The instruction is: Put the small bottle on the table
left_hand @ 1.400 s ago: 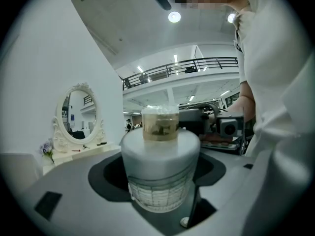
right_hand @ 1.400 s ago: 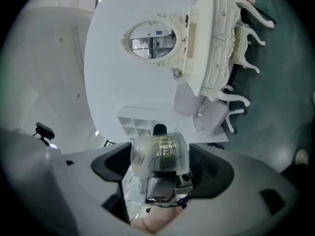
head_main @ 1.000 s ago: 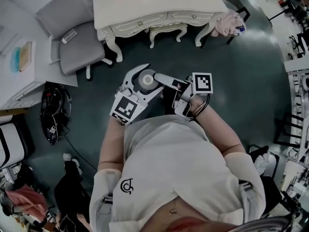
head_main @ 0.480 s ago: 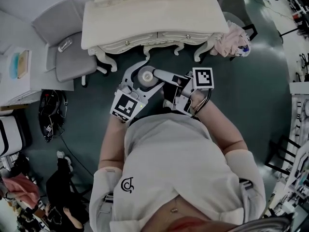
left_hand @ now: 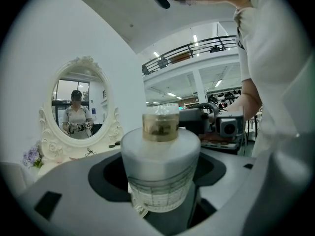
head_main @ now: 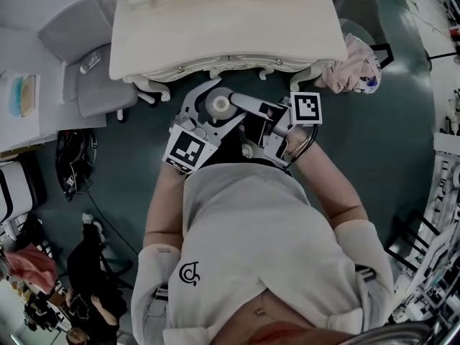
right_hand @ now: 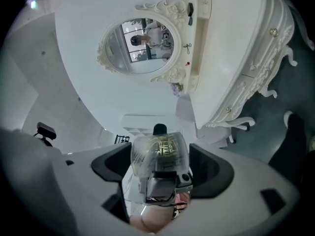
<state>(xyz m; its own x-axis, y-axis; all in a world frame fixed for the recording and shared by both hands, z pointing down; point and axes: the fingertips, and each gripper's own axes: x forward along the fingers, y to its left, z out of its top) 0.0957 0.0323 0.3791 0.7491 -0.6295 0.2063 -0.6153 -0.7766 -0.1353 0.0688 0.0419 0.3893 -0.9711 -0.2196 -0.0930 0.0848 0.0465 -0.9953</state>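
The small bottle [head_main: 218,106], with a frosted white body [left_hand: 160,166] and a clear cap over gold, stands upright between the jaws of my left gripper [head_main: 214,113], which is shut on its body. My right gripper [head_main: 241,110] reaches in from the right, rolled on its side. In its own view the cap [right_hand: 160,154] fills the gap between its jaws, and I cannot make out contact. Both are in the air just in front of the white dressing table [head_main: 223,27].
The table carries an oval mirror [left_hand: 81,107] at its back. A grey chair [head_main: 86,85] stands left of it. Pink cloth [head_main: 352,63] lies on a seat at the right. A black bag [head_main: 72,164] is on the dark floor at the left.
The table has come closer. Both grippers with the bottle now sit at its front edge, and their position relative to each other has not changed.
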